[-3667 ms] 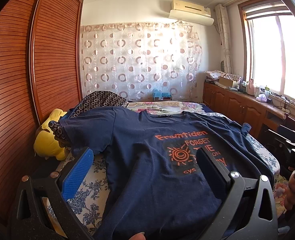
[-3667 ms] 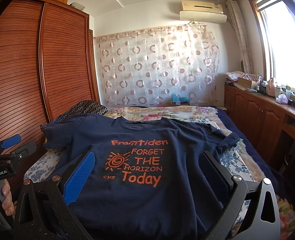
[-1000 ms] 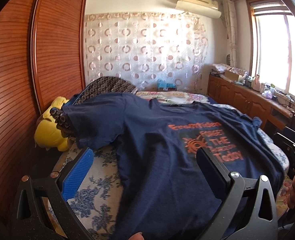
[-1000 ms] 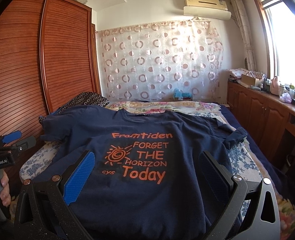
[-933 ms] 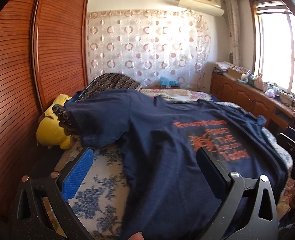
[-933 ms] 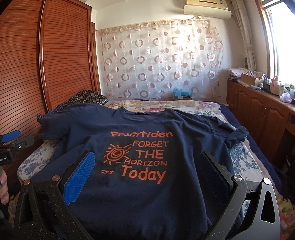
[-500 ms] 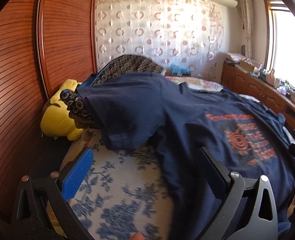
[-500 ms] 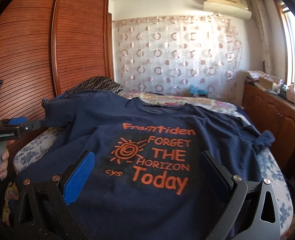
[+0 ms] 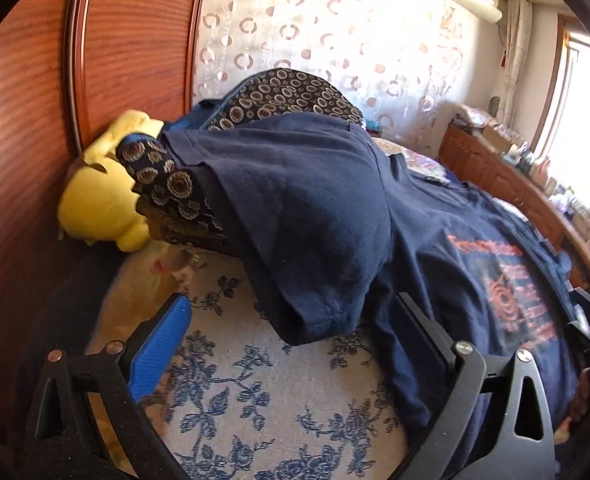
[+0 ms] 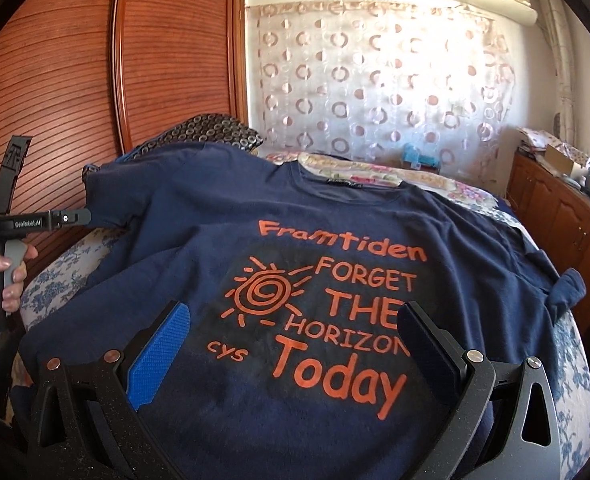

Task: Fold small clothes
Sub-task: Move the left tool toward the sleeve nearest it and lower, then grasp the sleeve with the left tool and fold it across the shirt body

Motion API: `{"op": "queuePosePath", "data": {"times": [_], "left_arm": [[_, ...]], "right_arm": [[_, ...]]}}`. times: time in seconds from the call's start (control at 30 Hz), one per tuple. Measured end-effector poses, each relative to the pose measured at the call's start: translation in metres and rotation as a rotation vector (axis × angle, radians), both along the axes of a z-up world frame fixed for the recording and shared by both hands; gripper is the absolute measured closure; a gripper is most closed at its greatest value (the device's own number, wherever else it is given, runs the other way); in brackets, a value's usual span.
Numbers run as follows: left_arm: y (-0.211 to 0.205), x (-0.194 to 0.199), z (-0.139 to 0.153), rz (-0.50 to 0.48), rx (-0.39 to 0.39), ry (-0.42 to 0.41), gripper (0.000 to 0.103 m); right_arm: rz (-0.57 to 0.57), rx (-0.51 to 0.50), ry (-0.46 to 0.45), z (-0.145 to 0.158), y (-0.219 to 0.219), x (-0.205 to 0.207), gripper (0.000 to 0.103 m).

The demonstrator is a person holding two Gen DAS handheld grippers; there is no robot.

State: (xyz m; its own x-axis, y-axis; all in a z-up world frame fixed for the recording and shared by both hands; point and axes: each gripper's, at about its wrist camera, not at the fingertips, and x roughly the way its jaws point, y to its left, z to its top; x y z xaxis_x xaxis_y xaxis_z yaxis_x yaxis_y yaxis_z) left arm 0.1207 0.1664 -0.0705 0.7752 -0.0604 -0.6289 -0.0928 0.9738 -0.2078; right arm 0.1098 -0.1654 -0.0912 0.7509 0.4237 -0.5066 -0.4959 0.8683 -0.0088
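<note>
Bed | navy T-shirt spread flat | both grippers' fingers apart

Left edge: wooden wardrobe hard against the bed; tight there.
Head corner, left: yellow plush and patterned pillow piled against the wardrobe, T-shirt sleeve draped over them; blocked.
Near left: bare floral sheet in front of left tongs, jaws wide apart; open approach to the sleeve hem.
Centre: shirt lies flat under right tongs; nothing above it.
Right side: cabinets along the bed; narrow gap.
</note>
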Motion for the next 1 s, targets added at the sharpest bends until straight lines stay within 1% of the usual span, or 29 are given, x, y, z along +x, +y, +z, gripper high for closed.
{"op": "queuePosePath", "data": {"times": [0.1, 0.17, 0.3, 0.33, 0.37, 0.4, 0.43, 0.47, 0.53, 0.63, 0.8, 0.87, 0.93, 1.0], "left_arm": [[0.003, -0.001, -0.001, -0.045, -0.087, -0.004, 0.019], [0.000, -0.003, 0.001, -0.070, -0.117, -0.015, 0.034], [-0.002, 0.000, 0.001, -0.088, -0.121, -0.010, 0.049], [-0.001, 0.001, 0.001, -0.084, -0.118, -0.001, 0.056], [-0.002, 0.001, 0.001, -0.079, -0.111, 0.004, 0.068], [-0.001, 0.001, 0.001, -0.075, -0.106, 0.005, 0.072], [-0.003, 0.001, 0.004, -0.077, -0.099, 0.000, 0.082], [-0.004, 0.000, 0.006, -0.080, -0.089, -0.012, 0.090], [-0.010, -0.002, 0.017, -0.092, -0.045, -0.043, 0.094], [-0.024, 0.001, 0.034, -0.134, 0.006, -0.068, 0.096], [-0.055, 0.024, 0.055, -0.211, 0.060, -0.076, 0.096], [-0.070, 0.035, 0.057, -0.255, 0.073, -0.061, 0.096], [-0.088, 0.045, 0.052, -0.300, 0.088, -0.030, 0.096], [-0.100, 0.047, 0.047, -0.324, 0.104, -0.013, 0.096]], "right_arm": [[0.014, -0.011, 0.024, 0.001, 0.000, 0.011, 0.000], [0.021, -0.017, 0.044, 0.001, -0.001, 0.017, 0.000], [0.016, -0.011, 0.044, 0.005, -0.007, 0.021, 0.000], [0.016, -0.013, 0.040, 0.005, -0.007, 0.021, 0.000], [0.016, -0.014, 0.036, 0.006, -0.007, 0.021, 0.000], [0.015, -0.016, 0.033, 0.007, -0.008, 0.020, 0.000], [0.013, -0.018, 0.027, 0.006, -0.004, 0.020, 0.000], [0.011, -0.021, 0.023, 0.004, -0.001, 0.019, 0.000], [0.007, -0.025, 0.023, 0.003, 0.004, 0.020, 0.000], [0.000, -0.025, 0.023, -0.001, 0.013, 0.022, 0.000], [-0.014, -0.017, 0.021, -0.002, 0.013, 0.020, 0.000], [-0.021, -0.010, 0.020, -0.002, 0.011, 0.020, 0.000], [-0.026, -0.007, 0.023, -0.002, 0.010, 0.020, 0.000], [-0.032, 0.000, 0.024, -0.003, 0.009, 0.019, 0.000]]}}
